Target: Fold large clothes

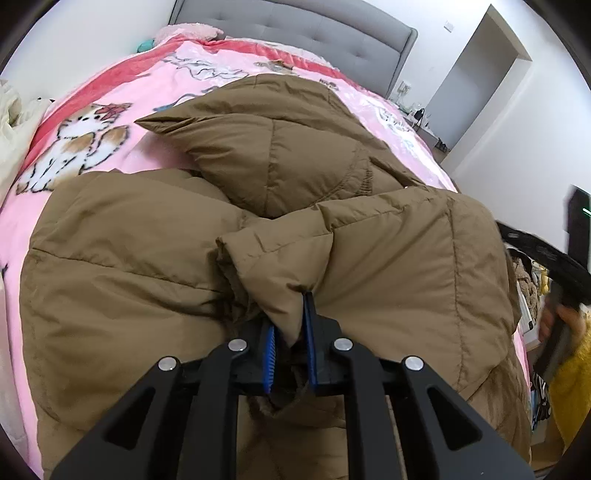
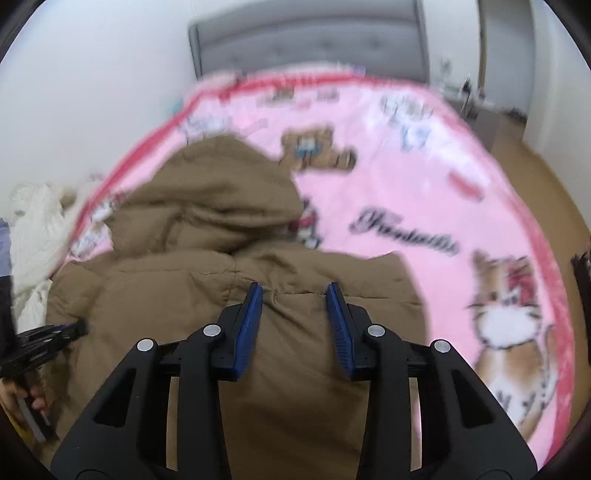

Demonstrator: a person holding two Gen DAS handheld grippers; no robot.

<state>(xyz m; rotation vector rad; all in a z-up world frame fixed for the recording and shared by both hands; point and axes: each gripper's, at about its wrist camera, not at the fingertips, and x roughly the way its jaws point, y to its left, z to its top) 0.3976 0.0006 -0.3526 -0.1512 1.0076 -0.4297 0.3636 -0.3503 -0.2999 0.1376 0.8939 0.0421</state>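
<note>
A puffy brown hooded jacket lies spread on a bed with a pink cartoon blanket. Its hood points toward the headboard, and both sides are folded in over the middle. My left gripper is shut on a fold of the jacket's edge, with the fabric pinched between the blue pads. In the right wrist view the jacket is blurred, and my right gripper hovers open over its body with nothing between the fingers. The left gripper shows at that view's left edge, held by a hand.
A grey tufted headboard stands at the far end of the bed. White clothing is piled beside the bed's left edge. Wooden floor lies to the right of the bed, and a doorway opens in the right wall.
</note>
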